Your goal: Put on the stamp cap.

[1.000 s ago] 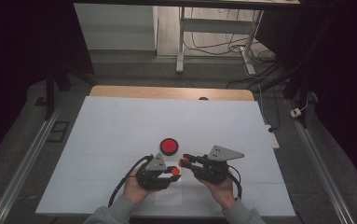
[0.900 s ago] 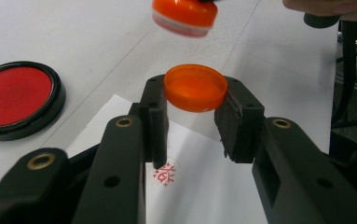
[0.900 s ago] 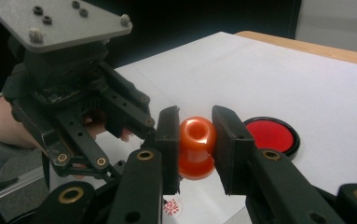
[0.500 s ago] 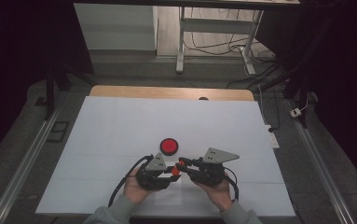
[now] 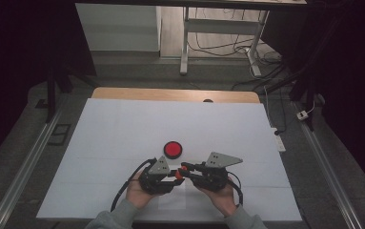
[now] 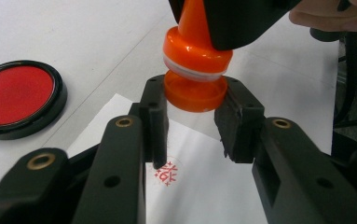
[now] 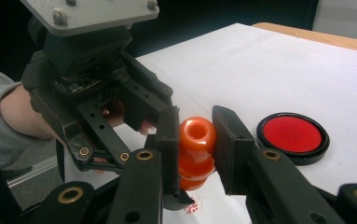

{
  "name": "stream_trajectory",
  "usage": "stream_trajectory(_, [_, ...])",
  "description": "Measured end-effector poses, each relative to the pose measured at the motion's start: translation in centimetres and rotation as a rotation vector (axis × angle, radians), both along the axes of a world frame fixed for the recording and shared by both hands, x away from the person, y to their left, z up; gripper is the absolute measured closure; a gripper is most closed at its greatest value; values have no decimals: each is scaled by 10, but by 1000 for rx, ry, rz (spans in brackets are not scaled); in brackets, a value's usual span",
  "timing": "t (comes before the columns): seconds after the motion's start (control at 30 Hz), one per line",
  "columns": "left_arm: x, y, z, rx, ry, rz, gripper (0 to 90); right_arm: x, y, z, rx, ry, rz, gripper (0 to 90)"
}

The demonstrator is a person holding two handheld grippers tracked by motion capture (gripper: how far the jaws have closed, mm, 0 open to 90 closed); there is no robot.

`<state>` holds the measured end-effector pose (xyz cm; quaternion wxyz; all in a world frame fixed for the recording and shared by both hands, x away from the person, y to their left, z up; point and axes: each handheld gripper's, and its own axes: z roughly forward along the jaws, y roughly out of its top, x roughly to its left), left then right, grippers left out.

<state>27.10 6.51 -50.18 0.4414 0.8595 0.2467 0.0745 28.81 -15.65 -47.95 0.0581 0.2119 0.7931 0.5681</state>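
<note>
**Both grippers on the orange stamp, above a fresh red mark**

You hold the orange stamp (image 6: 195,70) between your two grippers near the table's front edge, about midway along it. Your right gripper (image 7: 192,140) is clamped on the stamp's upper knob, jaws pressed against either side of it. Your left gripper (image 6: 192,119) brackets the stamp's wider base; its pads (image 6: 155,119) sit right at the base's rim, but you cannot tell from here whether they are squeezing it or merely standing alongside.

The stamp hangs lifted off the white paper sheet (image 6: 204,186), base downward. Directly below, a round red imprint (image 6: 167,171) shows on the sheet, partly hidden behind a left jaw. That suggests the pressing is done and you are holding the stamp clear so the mark does not smear.

The red ink pad (image 5: 173,149) lies open on the table (image 5: 123,124), just beyond your grippers toward the far edge, close enough for re-inking without a long reach. Your hands (image 5: 139,193) rest low by the front edge, steadying both tools.
</note>
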Motion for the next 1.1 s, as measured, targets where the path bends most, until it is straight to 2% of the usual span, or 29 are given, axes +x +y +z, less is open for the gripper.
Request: stream_trajectory(1.1, [-1,0,1,2,-6,2,649,0,3,-4,-14,8,12,717])
